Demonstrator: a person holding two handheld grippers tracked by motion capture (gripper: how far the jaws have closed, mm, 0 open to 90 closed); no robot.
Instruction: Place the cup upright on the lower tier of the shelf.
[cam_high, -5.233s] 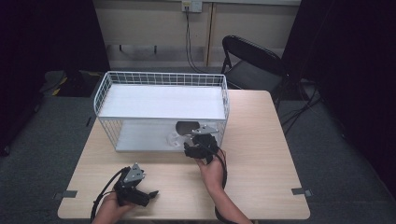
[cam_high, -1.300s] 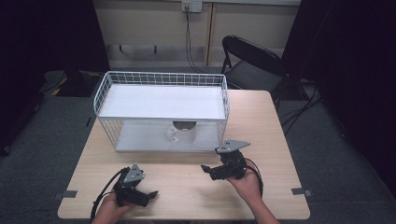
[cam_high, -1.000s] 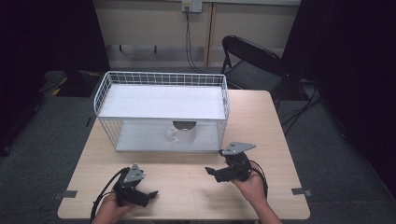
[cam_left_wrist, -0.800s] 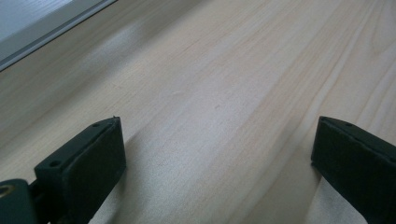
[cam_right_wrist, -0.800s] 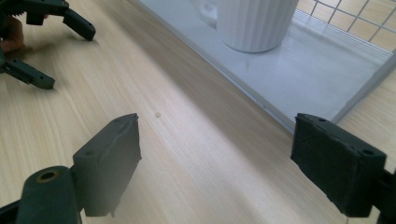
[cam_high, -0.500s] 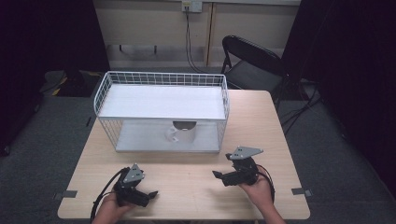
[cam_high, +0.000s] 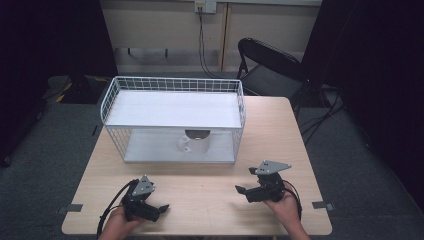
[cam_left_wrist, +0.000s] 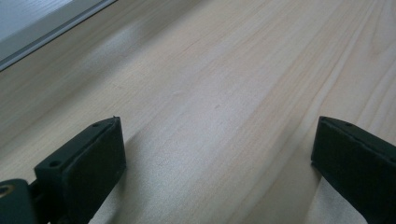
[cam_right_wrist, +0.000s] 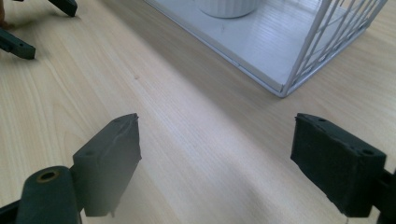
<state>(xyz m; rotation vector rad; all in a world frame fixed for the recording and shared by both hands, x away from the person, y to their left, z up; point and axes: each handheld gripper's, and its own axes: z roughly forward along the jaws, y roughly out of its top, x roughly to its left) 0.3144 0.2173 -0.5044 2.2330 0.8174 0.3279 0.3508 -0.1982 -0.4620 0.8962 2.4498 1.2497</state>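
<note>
1. High view: the white wire rack (cam_high: 172, 120) sits toward the far side of the wooden surface (cam_high: 210, 195), and a white mug (cam_high: 196, 143) stands upright on its lower shelf, under the solid top shelf, a bit right of the middle. The handle looks like it's on the mug's left side. A black folding chair (cam_high: 272, 62) is behind the surface on the right.
2. Same view, the hands: the left tongs (cam_high: 159, 207) rest low at the near left edge, pointing right. The right tongs (cam_high: 243, 191) are at the near right, pointing left, with the grey three-cornered plate on top. Both are well apart from the rack and the mug, and neither holds anything.
3. Left gripper view: the left tongs (cam_left_wrist: 217, 163) are spread wide, just bare wood grain between the two black jaws. A strip of the rack's white base (cam_left_wrist: 42, 21) cuts across the top left corner.
4. Right gripper view: the right tongs (cam_right_wrist: 215, 163) are wide open too, nothing in between. Ahead of them you can see the rack's near corner (cam_right_wrist: 285, 88) with its wire side, and the bottom of the mug (cam_right_wrist: 229, 7) at the top edge, standing on the white shelf. The left tongs' jaw tips (cam_right_wrist: 39, 23) poke in at top left.
</note>
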